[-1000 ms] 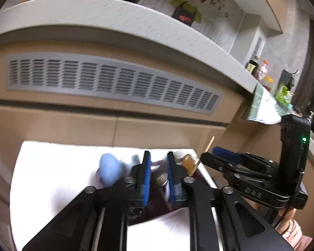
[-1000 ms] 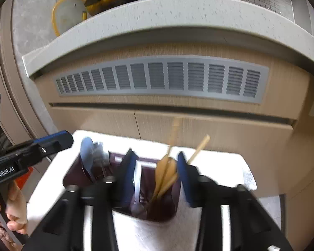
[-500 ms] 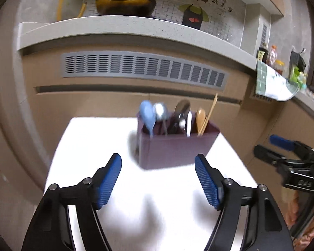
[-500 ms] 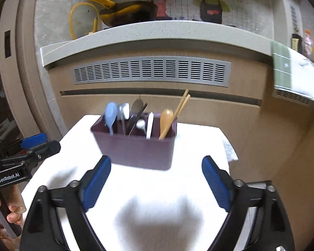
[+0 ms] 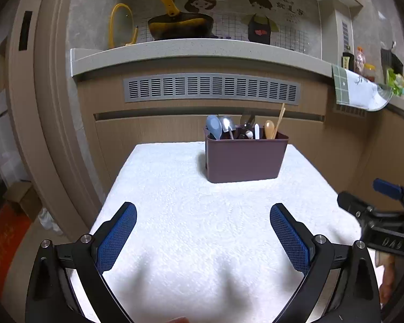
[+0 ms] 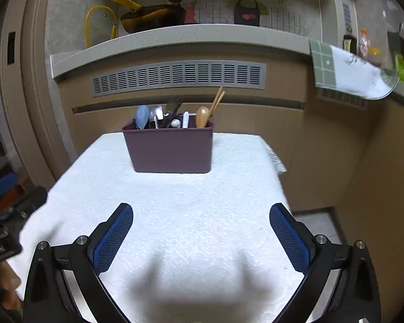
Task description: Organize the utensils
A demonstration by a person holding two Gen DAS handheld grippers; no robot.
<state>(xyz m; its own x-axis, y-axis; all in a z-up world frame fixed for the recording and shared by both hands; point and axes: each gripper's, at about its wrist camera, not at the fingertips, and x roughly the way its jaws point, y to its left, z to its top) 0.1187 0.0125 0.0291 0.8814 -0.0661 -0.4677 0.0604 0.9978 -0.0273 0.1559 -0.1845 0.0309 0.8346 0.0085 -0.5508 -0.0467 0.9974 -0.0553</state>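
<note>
Now both my left gripper (image 5: 203,228) and right gripper (image 6: 201,227) are opening, empty; a careless reach could tip the caddy (image 6: 171,148) near the table's (image 6: 202,202) far edge.

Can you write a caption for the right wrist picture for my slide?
Right gripper, jaws opening and empty, over a white towel, facing a purple caddy full of utensils.

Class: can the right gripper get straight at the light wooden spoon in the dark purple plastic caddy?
Probably yes: right gripper, jaws opening and empty, faces the light wooden spoon in the caddy across bare white towel.
</note>
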